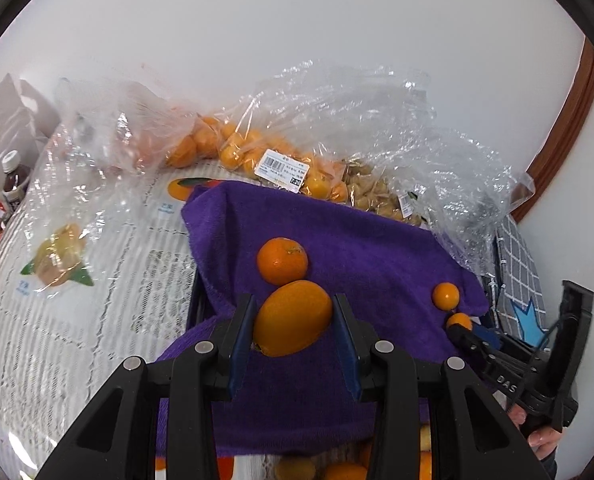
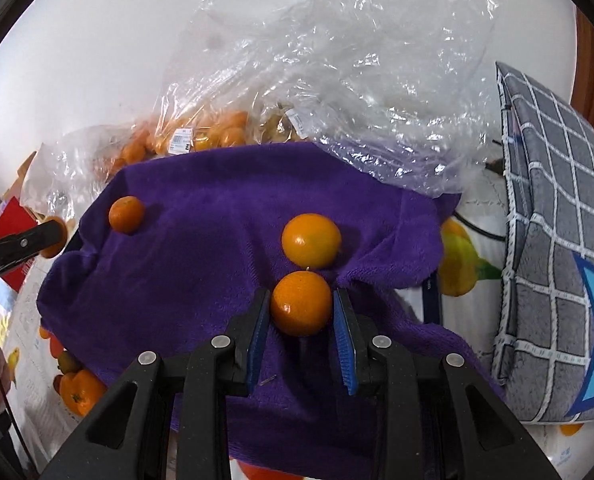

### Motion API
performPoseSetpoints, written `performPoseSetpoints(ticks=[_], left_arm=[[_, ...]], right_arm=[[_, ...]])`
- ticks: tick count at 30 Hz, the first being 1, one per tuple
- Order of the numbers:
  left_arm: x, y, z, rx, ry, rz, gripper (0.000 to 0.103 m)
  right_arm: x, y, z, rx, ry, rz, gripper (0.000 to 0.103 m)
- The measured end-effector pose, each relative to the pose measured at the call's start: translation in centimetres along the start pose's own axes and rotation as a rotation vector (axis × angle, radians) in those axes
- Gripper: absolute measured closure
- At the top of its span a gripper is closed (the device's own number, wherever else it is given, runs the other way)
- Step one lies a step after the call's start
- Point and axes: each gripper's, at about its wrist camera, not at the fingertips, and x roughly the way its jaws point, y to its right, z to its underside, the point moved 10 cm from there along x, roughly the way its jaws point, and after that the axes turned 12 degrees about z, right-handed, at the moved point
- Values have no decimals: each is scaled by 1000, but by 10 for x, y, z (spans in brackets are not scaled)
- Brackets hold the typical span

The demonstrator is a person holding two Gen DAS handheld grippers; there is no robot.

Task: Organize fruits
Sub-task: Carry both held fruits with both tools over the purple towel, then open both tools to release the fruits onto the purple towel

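At far left I see a bottle (image 1: 14,178), then clear bags of oranges (image 1: 233,148) crowding the back of the worktop (image 1: 97,300). My left gripper (image 1: 293,322) has its fingers clamped on an oval orange (image 1: 293,318), long axis tilted up to the right, touching a round orange (image 1: 282,260) on the purple towel (image 1: 377,248). My right gripper (image 2: 301,314) has its fingers clamped on a small orange (image 2: 301,304), just below another orange (image 2: 311,240). A grey checked cushion (image 2: 557,220) stands at right.
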Motion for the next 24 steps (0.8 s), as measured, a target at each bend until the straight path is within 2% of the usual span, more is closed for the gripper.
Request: performPoseSetpoints(ticks=[5,13,16,21,24], left_arm=[[16,0,2,-2,-30,4,67],[40,-4,6,-5,-84,-22,67],[49,-5,8,-3,-102,-39,67],[56,-6,12,-16,-114,-38,67],[61,-7,15,-22,-129,-33,67]], right_arm=[[1,10,2,17,-2,3,71],[1,7,4,-20,14,32,71],[-1,7,5,-20,12,17,69],[-16,7,2,-4,34,-12,43],[-28,8,-2,-12,71,16,40]])
